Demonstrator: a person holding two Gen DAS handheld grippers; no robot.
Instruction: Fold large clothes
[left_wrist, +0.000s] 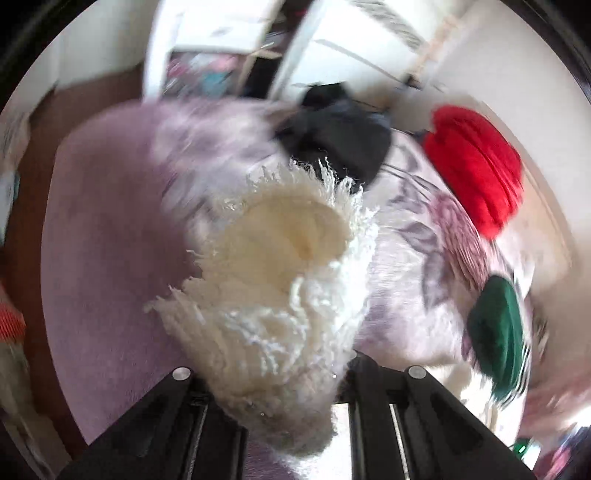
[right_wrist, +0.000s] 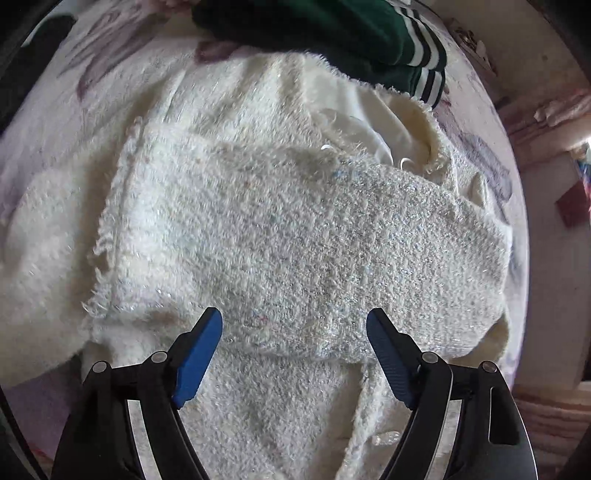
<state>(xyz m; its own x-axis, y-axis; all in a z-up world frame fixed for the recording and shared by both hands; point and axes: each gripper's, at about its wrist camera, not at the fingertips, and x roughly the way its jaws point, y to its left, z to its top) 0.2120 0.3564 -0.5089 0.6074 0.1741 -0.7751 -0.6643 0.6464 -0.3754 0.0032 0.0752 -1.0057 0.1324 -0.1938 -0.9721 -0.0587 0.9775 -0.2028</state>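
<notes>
left gripper (left_wrist: 273, 398) clamps fringed sleeve (left_wrist: 280, 266), running straight ahead | right gripper (right_wrist: 295, 354) wide, over jacket (right_wrist: 295, 240) panel lying crosswise | right nearer body

Cream fringed garment (right_wrist: 288, 236), green white-striped garment (right_wrist: 332, 33), lilac floral bedsheet (left_wrist: 110, 221), red garment (left_wrist: 476, 166).

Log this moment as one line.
task: fold clothes | left gripper: shut on cream jacket, lifted | right gripper: open above jacket | nearby: green garment, red garment
</notes>
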